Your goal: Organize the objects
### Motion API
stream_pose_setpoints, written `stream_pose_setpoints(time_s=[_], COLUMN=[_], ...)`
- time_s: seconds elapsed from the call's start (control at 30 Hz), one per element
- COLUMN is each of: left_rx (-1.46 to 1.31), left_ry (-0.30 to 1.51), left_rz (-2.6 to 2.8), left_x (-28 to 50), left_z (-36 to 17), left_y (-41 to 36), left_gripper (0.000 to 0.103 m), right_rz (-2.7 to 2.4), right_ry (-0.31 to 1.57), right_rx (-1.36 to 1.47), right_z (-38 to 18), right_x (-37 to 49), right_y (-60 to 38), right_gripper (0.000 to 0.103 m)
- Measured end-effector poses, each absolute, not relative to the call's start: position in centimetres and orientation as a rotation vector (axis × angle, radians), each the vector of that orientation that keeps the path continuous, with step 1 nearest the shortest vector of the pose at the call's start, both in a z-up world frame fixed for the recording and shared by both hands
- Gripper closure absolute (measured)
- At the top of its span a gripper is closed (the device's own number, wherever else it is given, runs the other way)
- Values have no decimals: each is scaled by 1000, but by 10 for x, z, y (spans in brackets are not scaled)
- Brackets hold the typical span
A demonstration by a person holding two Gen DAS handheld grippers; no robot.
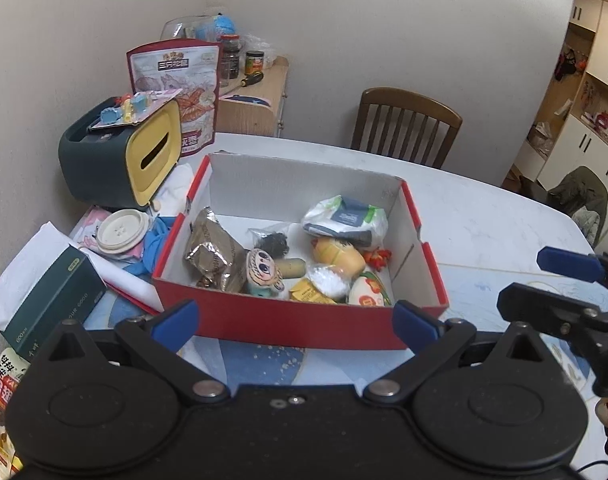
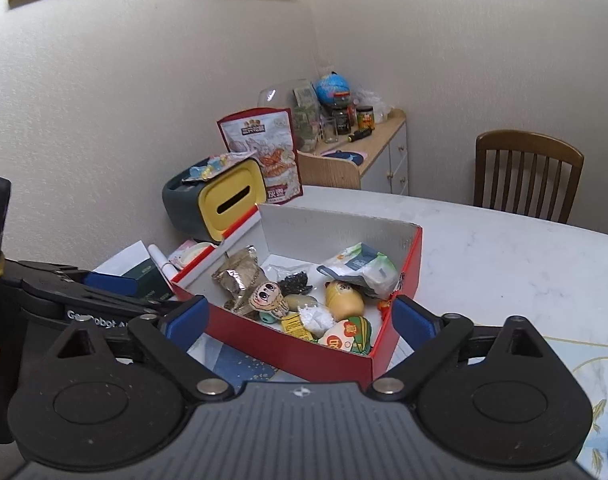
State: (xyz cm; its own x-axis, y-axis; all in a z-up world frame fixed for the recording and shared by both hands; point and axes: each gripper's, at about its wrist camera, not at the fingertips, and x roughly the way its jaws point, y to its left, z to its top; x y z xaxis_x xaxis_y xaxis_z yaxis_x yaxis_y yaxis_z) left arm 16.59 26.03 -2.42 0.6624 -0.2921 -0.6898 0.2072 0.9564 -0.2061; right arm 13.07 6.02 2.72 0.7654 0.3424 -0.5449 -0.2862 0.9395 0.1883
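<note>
Hovering just short of the box [image 1: 300,322], both grippers, jaws spread wide and empty. Left gripper [image 1: 296,322] squared up to the near red wall, box dead ahead, its long axis running crosswise to the fingers. Right gripper [image 2: 302,320] facing the near right corner of the box [image 2: 288,346], so seeing it on the diagonal. Right gripper [image 1: 563,280] also visible from the left wrist, off the box's right end. About equally near the box, neither clearly closer.

Inside the box, a loose jumble: foil packets [image 1: 212,252] at the left end, a wipes pack [image 1: 343,220] toward the far right, a yellow cup [image 1: 337,256] beneath it, a doll [image 1: 264,272] against the near wall, a black bag [image 1: 274,242] behind the doll, a yellow sachet [image 1: 307,292] and a round red-and-green pack [image 1: 369,292] at the near right.

Left of the box, outside it: tissue holder [image 1: 120,152], round lid [image 1: 122,232], green carton [image 1: 52,296], blue cloth [image 1: 156,240], a snack pouch [image 1: 176,88] standing behind the holder.

Fits either stage, by my reading: small things gathered in and the sorting nearly over, or the box's contents awaiting sorting out. No telling which from here.
</note>
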Motion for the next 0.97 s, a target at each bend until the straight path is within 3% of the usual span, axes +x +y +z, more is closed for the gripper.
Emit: stream_pose_setpoints(time_s=[0.97], left_rx=[-35], left_ry=[727], left_rz=[-294], left_x=[134], left_z=[-17], left_y=[238], left_gripper=[1], right_rz=[259], right_ry=[597], right_rx=[99], right_z=[15], right_x=[85], right_y=[39], right_gripper=[2])
